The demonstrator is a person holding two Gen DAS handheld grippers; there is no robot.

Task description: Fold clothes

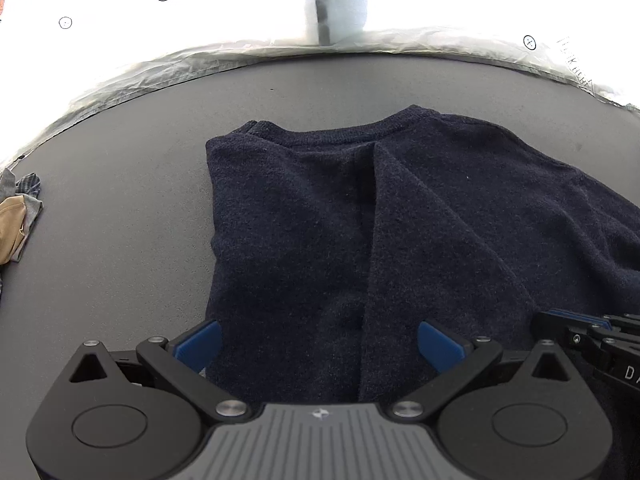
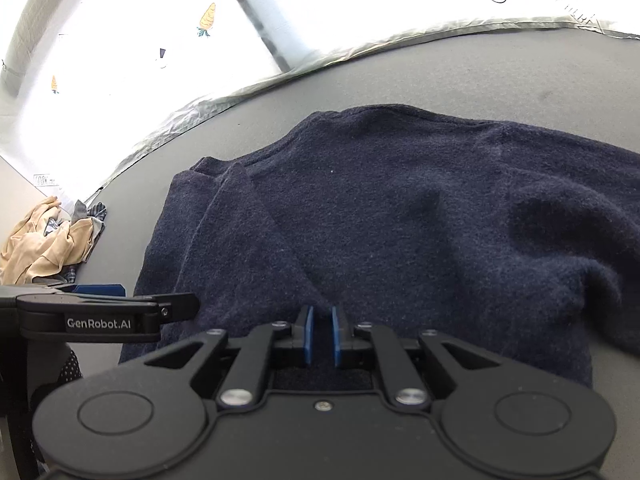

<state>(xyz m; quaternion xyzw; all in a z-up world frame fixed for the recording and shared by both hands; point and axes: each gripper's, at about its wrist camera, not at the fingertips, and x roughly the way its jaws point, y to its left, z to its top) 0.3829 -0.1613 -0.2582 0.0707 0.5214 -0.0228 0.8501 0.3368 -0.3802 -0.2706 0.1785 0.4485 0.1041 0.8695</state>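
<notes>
I have a dark navy sweater lying on the grey tabletop, collar at the far end and hem toward me, with its left sleeve side already folded in over the body so that a long diagonal edge runs down the middle. My left hand-held gripper hangs over the near part of the sweater with its blue pads standing wide apart and nothing pinched between them; the knit shows plainly in the gap. My right hand-held gripper sits just beside it, over the hem, its blue pads drawn close with only a narrow slot left. I cannot tell from the right wrist view whether any fabric is caught in that slot (the dark cloth behind it looks the same either way). The right side of the sweater is not yet folded: it spreads out rumpled toward the right edge of the view, with soft humps and a deep crease. Off to the left, well apart from the sweater, a small heap of other clothes in beige and blue check lies at the tabletop's edge. A crinkled clear plastic sheet runs along the far rim.
</notes>
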